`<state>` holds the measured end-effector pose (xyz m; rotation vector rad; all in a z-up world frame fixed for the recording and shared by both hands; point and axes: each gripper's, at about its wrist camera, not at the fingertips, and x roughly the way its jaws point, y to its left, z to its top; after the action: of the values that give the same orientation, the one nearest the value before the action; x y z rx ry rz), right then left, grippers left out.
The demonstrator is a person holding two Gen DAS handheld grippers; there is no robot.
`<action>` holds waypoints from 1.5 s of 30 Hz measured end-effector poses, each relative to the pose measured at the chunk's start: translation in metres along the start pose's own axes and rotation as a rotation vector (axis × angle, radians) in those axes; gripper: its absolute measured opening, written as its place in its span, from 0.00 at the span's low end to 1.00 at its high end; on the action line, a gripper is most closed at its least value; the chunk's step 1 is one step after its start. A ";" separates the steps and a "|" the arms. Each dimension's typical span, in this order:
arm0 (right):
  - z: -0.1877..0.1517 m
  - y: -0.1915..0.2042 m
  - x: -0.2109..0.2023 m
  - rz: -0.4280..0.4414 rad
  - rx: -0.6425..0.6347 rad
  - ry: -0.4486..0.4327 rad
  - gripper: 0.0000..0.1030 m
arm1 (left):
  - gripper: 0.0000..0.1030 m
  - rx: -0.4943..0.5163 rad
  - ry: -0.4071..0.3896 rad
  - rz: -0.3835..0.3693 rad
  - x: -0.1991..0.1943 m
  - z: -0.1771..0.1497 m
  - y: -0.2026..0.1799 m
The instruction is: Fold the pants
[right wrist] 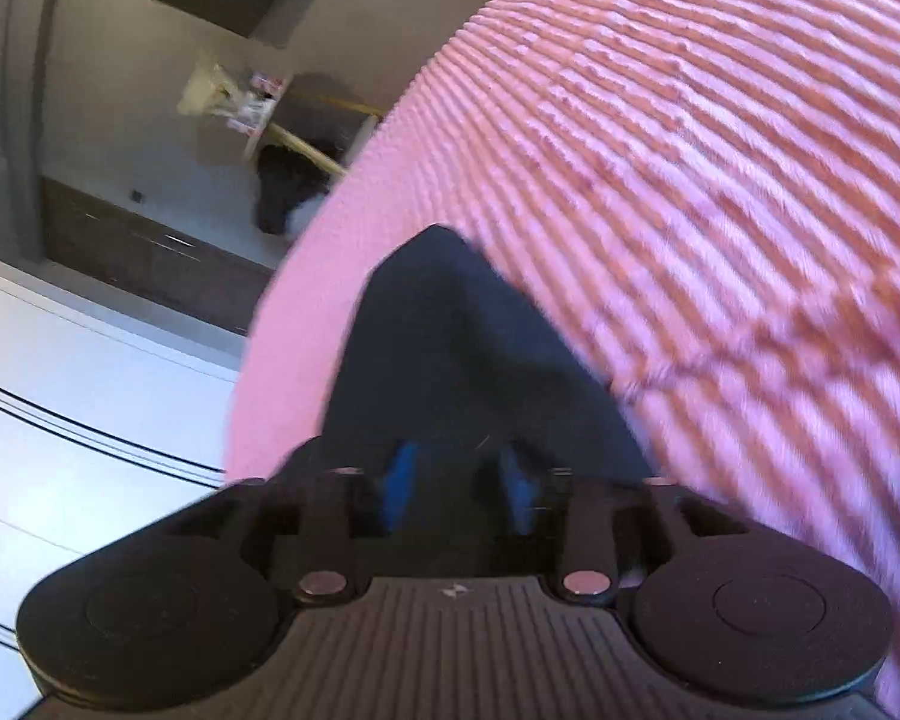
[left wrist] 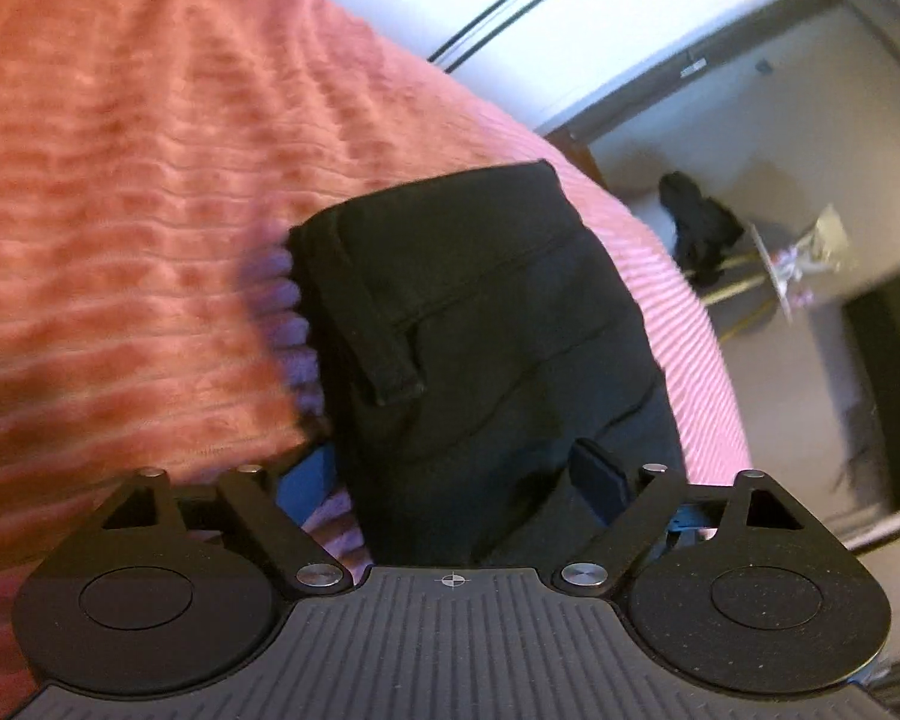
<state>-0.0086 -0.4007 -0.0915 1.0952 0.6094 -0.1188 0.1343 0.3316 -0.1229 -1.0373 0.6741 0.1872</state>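
Black pants (left wrist: 480,312), folded into a thick rectangle with the waistband and a belt loop showing, lie on a pink ribbed bedcover (left wrist: 150,180). My left gripper (left wrist: 450,477) stands wide over their near end. One blue fingertip (left wrist: 303,480) is beside the left edge and the other is over the cloth at the right; I see no pinch. In the right wrist view the pants (right wrist: 450,348) taper to a corner near the edge of the bedcover (right wrist: 690,180). My right gripper (right wrist: 456,480) sits low over them, its blue fingers (right wrist: 399,480) apart with dark cloth between them.
The bed edge drops to a pale floor beside the pants. A dark garment (left wrist: 696,228) and a small table with clutter (left wrist: 798,258) stand on the floor, with a dark cabinet (left wrist: 888,372) beyond. A white panel with black lines (right wrist: 90,390) runs beside the bed.
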 end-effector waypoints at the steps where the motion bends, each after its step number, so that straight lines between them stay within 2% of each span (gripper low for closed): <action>1: -0.002 0.001 -0.002 0.005 -0.010 0.002 0.46 | 0.85 -0.014 -0.007 -0.017 0.003 0.002 0.003; 4: -0.008 0.004 -0.003 -0.004 -0.030 0.002 0.47 | 0.80 -0.083 -0.014 -0.065 0.008 0.007 0.016; 5: -0.009 0.006 -0.001 -0.011 -0.034 0.003 0.47 | 0.72 -0.107 -0.013 -0.062 0.010 0.009 0.019; 8: -0.010 0.013 0.007 -0.032 -0.058 0.005 0.47 | 0.56 -0.121 0.009 -0.046 0.012 0.015 0.021; 11: -0.005 0.019 0.011 -0.041 -0.075 0.007 0.47 | 0.29 -0.062 0.010 -0.060 0.001 0.019 0.007; 12: -0.005 0.019 0.011 -0.038 -0.073 0.006 0.47 | 0.23 -0.015 0.001 -0.066 -0.005 0.020 -0.001; 14: -0.008 0.019 0.010 -0.034 -0.066 0.000 0.47 | 0.20 0.125 -0.024 -0.064 -0.019 0.020 -0.029; 19: -0.010 0.012 0.005 0.002 -0.030 -0.004 0.47 | 0.20 0.578 -0.111 -0.038 -0.062 -0.014 -0.118; 23: -0.011 0.010 -0.001 0.028 -0.017 -0.011 0.47 | 0.20 0.748 -0.149 -0.118 -0.092 -0.059 -0.174; 28: -0.014 0.009 -0.006 0.058 -0.015 -0.014 0.47 | 0.22 0.982 -0.138 -0.220 -0.113 -0.144 -0.231; 31: -0.015 0.009 -0.010 0.077 -0.011 -0.017 0.47 | 0.24 1.085 -0.091 -0.268 -0.106 -0.195 -0.249; 32: -0.015 0.009 -0.011 0.083 -0.012 -0.016 0.47 | 0.27 1.106 -0.060 -0.278 -0.101 -0.211 -0.253; 34: -0.016 0.010 -0.013 0.090 -0.014 -0.012 0.47 | 0.42 1.134 0.032 -0.312 -0.091 -0.240 -0.259; 36: -0.017 0.010 -0.014 0.099 -0.020 -0.006 0.47 | 0.85 1.152 0.124 -0.325 -0.078 -0.267 -0.259; 37: -0.017 0.010 -0.014 0.102 -0.022 -0.003 0.47 | 0.93 1.167 0.150 -0.321 -0.074 -0.279 -0.258; 38: -0.018 0.010 -0.015 0.105 -0.023 0.001 0.47 | 0.95 1.179 0.159 -0.306 -0.071 -0.290 -0.254; 40: -0.019 0.011 -0.015 0.111 -0.029 0.009 0.48 | 0.96 1.169 0.196 -0.295 -0.064 -0.295 -0.246; 42: -0.020 0.014 -0.014 0.116 -0.046 0.026 0.50 | 0.96 1.108 0.205 -0.262 -0.064 -0.290 -0.233; 45: -0.019 0.025 -0.006 0.113 -0.085 0.062 0.51 | 0.97 0.992 0.144 -0.109 -0.056 -0.267 -0.209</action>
<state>-0.0118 -0.3737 -0.0743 1.0509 0.6018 0.0390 0.0700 0.0083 -0.0245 -0.1277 0.7154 -0.3064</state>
